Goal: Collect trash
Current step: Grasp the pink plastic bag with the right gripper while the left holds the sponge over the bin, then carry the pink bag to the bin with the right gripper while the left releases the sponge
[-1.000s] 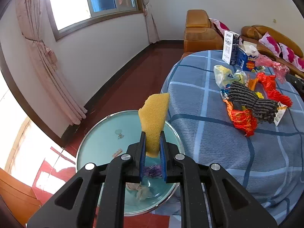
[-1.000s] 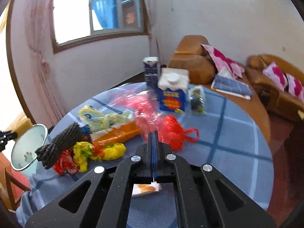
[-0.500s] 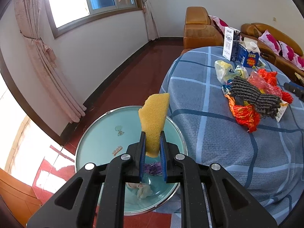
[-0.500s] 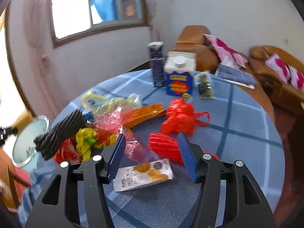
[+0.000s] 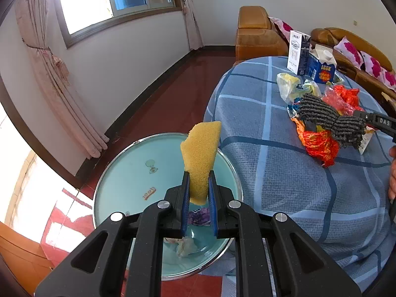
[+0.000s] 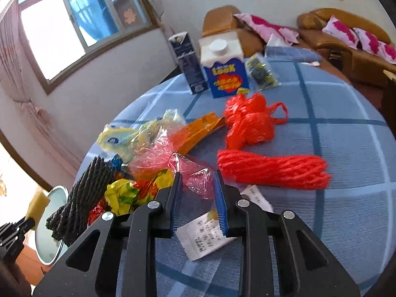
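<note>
We held the yellow sponge [image 5: 201, 159] clamped in the left tool [image 5: 199, 205] above the bin [image 5: 123, 173] — ready for dropping; right tool [image 6: 198, 198] gaped, empty, around pink wrap [image 6: 198, 180].

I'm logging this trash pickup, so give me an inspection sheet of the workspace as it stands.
Surface: round table under a blue checked cloth.
Job's things: yellow sponge held upright over the teal bin, which holds a few scraps; pink wrapper, red netting, red bag, black netting, crumpled foil and a white packet on the table.
Clutter: two cartons and a small sachet at the far edge.
Grippers: left gripper shut on the sponge; right gripper open, the pink wrapper between its fingers.
Cables: nothing seen.
Surroundings: window, curtain, brown sofas with pink cushions, red floor.
</note>
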`<control>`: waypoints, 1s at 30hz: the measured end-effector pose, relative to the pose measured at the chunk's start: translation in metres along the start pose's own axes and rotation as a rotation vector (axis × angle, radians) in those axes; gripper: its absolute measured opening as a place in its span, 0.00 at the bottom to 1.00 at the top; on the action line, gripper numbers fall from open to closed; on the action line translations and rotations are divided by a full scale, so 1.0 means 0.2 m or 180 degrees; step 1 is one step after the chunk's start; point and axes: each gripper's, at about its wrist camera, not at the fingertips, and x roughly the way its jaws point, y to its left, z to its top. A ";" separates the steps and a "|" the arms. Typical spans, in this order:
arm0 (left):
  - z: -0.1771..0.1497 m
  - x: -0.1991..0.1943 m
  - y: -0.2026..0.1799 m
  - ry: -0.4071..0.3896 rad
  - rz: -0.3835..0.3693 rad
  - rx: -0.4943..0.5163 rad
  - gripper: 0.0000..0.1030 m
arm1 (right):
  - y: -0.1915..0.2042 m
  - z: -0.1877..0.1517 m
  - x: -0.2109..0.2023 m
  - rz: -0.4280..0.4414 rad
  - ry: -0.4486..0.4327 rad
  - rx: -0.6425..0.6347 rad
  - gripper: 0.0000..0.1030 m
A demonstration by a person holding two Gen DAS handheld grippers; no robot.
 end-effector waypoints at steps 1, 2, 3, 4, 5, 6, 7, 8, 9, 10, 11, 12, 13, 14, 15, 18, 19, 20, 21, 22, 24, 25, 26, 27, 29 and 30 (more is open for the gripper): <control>0.00 0.00 0.01 -0.0007 -0.0001 -0.0015 0.13 | 0.01 0.00 0.00 0.0028 -0.0002 -0.0047 0.21; 0.00 0.00 0.02 -0.0010 0.0004 -0.0021 0.13 | 0.01 -0.01 -0.01 0.0042 -0.0002 -0.0076 0.21; 0.01 -0.01 0.03 -0.0014 0.0015 -0.0027 0.13 | 0.02 -0.01 -0.01 0.0054 -0.0007 -0.0110 0.20; 0.01 -0.01 0.03 -0.0017 0.0021 -0.0030 0.13 | 0.02 -0.02 -0.02 0.0056 -0.0027 -0.0142 0.20; 0.01 -0.01 0.04 -0.0020 0.0025 -0.0031 0.13 | 0.03 -0.01 -0.05 0.0042 -0.0094 -0.0214 0.20; 0.01 -0.01 0.05 -0.0025 0.0033 -0.0028 0.13 | 0.04 -0.01 -0.07 0.0045 -0.0139 -0.0251 0.20; 0.01 -0.02 0.05 -0.0026 0.0038 -0.0022 0.13 | 0.05 0.00 -0.09 0.0047 -0.0199 -0.0302 0.20; 0.01 -0.02 0.06 -0.0029 0.0047 -0.0018 0.13 | 0.07 0.01 -0.13 0.0034 -0.0287 -0.0387 0.20; 0.01 -0.03 0.07 -0.0036 0.0054 -0.0018 0.13 | 0.09 0.02 -0.16 0.0038 -0.0354 -0.0459 0.20; 0.01 -0.03 0.07 -0.0041 0.0061 -0.0018 0.13 | 0.10 0.03 -0.18 0.0052 -0.0399 -0.0509 0.20; 0.01 -0.03 0.08 -0.0045 0.0075 -0.0019 0.13 | 0.13 0.05 -0.21 0.0063 -0.0468 -0.0597 0.20; 0.01 -0.04 0.09 -0.0050 0.0086 -0.0020 0.13 | 0.15 0.06 -0.23 0.0077 -0.0505 -0.0662 0.20; 0.00 -0.04 0.10 -0.0053 0.0095 -0.0021 0.13 | 0.18 0.08 -0.24 0.0110 -0.0533 -0.0726 0.20; 0.00 -0.04 0.11 -0.0051 0.0098 -0.0016 0.13 | 0.21 0.09 -0.24 0.0178 -0.0539 -0.0812 0.20; 0.00 -0.05 0.12 -0.0049 0.0104 -0.0007 0.13 | 0.25 0.11 -0.24 0.0206 -0.0541 -0.0895 0.20; -0.02 -0.05 0.15 -0.0034 0.0184 0.0058 0.13 | 0.38 0.12 -0.21 0.0363 -0.0487 -0.1167 0.20; -0.03 -0.05 0.16 -0.0031 0.0241 0.0079 0.13 | 0.43 0.12 -0.19 0.0404 -0.0472 -0.1270 0.20; -0.03 -0.05 0.17 -0.0028 0.0264 0.0080 0.13 | 0.47 0.12 -0.18 0.0457 -0.0449 -0.1332 0.20; -0.04 -0.05 0.18 -0.0018 0.0270 0.0073 0.13 | 0.51 0.11 -0.16 0.0529 -0.0416 -0.1413 0.20; -0.04 -0.05 0.19 -0.0002 0.0279 0.0064 0.13 | 0.54 0.11 -0.15 0.0564 -0.0402 -0.1464 0.20; -0.05 -0.06 0.22 0.0012 0.0307 0.0057 0.13 | 0.63 0.09 -0.11 0.0672 -0.0345 -0.1580 0.20; -0.06 -0.06 0.23 0.0025 0.0315 0.0042 0.13 | 0.65 0.09 -0.10 0.0705 -0.0331 -0.1611 0.20; -0.07 -0.05 0.24 0.0037 0.0322 0.0035 0.13 | 0.70 0.08 -0.09 0.0744 -0.0316 -0.1674 0.20; -0.08 -0.05 0.26 0.0054 0.0339 0.0028 0.13 | 0.73 0.07 -0.08 0.0782 -0.0302 -0.1725 0.20; -0.09 -0.04 0.28 0.0082 0.0355 0.0010 0.13 | 0.80 0.04 -0.06 0.0855 -0.0269 -0.1825 0.20; -0.10 -0.04 0.29 0.0103 0.0357 0.0007 0.13 | 0.82 0.03 -0.06 0.0876 -0.0258 -0.1869 0.20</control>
